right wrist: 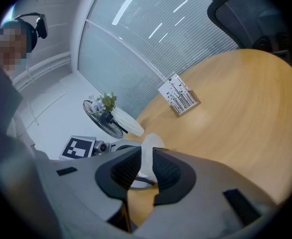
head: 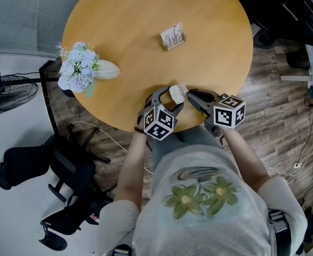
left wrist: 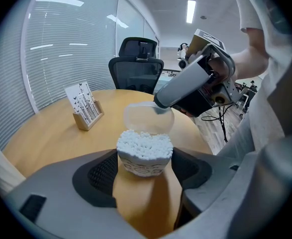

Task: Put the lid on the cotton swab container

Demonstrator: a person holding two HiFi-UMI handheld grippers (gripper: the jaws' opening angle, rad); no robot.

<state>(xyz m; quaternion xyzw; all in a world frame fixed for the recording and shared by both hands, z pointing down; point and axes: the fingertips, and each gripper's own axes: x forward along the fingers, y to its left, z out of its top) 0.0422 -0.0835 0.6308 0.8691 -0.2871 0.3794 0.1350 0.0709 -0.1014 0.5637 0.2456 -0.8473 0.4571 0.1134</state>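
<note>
Round wooden table [head: 145, 47] in an office with blinds along the wall, and the job looks about half done to me. The cotton swab container [left wrist: 144, 153] sits at the table's near edge, right in front of the person. It's a small round tub packed to the brim with white swabs, with some print around its side, and its top is wide open. The left gripper [left wrist: 145, 168] has a pad against each side of it, so it's clamped and steadied. The lid [left wrist: 148, 117] is a cloudy see-through disc, tilted up on edge just behind the tub's far rim, close over the swabs but not on yet. It's pinched by its edge in the right gripper [right wrist: 146, 166], whose jaws are nearly together on it. What's left, I'd say, is tipping the lid flat, lining it up over the rim and pressing it down, then letting go. Further out there's a little card holder [head: 172, 36] mid-table and a bunch of flowers [head: 80, 67] lying by the far left edge, both well apart from the action.
</note>
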